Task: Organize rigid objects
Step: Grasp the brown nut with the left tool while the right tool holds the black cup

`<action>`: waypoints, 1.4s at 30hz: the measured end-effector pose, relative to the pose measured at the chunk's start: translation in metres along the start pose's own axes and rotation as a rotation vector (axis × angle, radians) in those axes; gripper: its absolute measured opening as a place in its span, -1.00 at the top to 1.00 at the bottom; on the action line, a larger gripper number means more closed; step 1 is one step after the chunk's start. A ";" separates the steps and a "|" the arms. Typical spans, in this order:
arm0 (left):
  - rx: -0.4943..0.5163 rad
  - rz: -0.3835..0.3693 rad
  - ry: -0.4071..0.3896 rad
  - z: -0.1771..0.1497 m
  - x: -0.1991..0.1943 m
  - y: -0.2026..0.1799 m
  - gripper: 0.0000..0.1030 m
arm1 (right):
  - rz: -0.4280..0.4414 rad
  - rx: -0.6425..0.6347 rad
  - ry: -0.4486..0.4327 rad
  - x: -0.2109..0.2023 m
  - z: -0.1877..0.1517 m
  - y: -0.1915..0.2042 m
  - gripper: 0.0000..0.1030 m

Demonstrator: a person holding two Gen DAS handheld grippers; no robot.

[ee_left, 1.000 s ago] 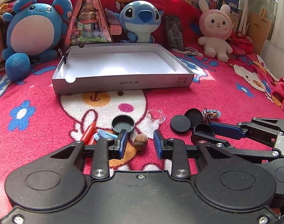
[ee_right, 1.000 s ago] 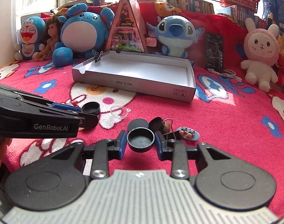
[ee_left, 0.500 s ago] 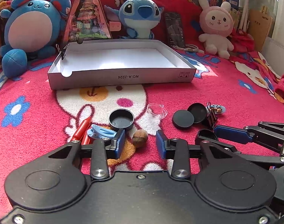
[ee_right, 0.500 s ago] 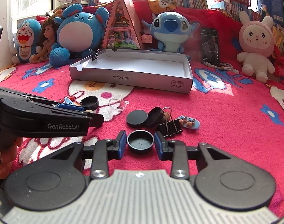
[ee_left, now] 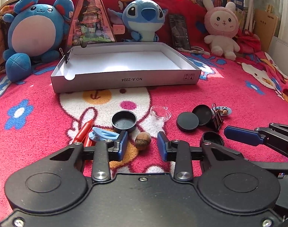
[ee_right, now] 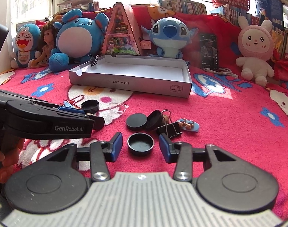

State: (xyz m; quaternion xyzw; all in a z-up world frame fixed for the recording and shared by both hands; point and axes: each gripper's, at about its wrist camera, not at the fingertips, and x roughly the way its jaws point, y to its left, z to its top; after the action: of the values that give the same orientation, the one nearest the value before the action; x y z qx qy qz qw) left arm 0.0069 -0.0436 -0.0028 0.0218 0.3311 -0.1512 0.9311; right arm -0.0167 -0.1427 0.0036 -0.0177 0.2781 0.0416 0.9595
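My left gripper (ee_left: pixel 142 144) hovers low over the red blanket with a brown nut (ee_left: pixel 142 141) lying between its blue pads (ee_left: pixel 123 143). Its jaws are closing, with gaps on both sides of the nut. My right gripper (ee_right: pixel 141 146) is opening around a small black cap (ee_right: pixel 140 144) that rests on the blanket, both pads clear of it. The open white box (ee_left: pixel 125 79) stands farther back, with nothing lying inside it. Beyond the right gripper lie two black lids (ee_right: pixel 136 122), a binder clip (ee_right: pixel 169 128) and a blue charm (ee_right: pixel 188 125).
Another black cap (ee_left: pixel 124 121), a clear dome (ee_left: pixel 161 111), a red pen (ee_left: pixel 83 132) and a blue clip (ee_left: pixel 102 134) lie near the left gripper. Plush toys (ee_left: pixel 144 17), a triangular case (ee_left: pixel 91 19) and a phone (ee_left: pixel 179 31) line the back. A hand (ee_right: pixel 2 162) holds the left gripper.
The right jaws have spread apart and let go of the black cap, which now sits free on the blanket. The left gripper stays around the nut.
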 end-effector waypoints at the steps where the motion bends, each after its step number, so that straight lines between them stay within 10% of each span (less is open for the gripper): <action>1: 0.005 0.002 0.000 0.000 0.000 -0.001 0.44 | 0.000 0.000 0.000 0.000 0.000 0.000 -0.16; 24: 0.008 0.035 0.000 -0.008 -0.016 0.000 0.67 | -0.027 -0.015 0.007 -0.001 -0.004 0.003 -0.15; 31: 0.003 0.040 0.002 -0.008 -0.017 0.001 0.68 | -0.024 -0.020 0.031 0.005 -0.005 0.006 0.26; 42: -0.007 0.028 -0.032 0.011 -0.026 0.009 0.68 | -0.034 0.006 0.005 0.001 0.011 0.002 0.28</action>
State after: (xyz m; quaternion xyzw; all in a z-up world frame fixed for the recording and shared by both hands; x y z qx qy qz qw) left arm -0.0030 -0.0300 0.0213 0.0205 0.3162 -0.1375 0.9384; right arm -0.0100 -0.1399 0.0118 -0.0196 0.2803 0.0245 0.9594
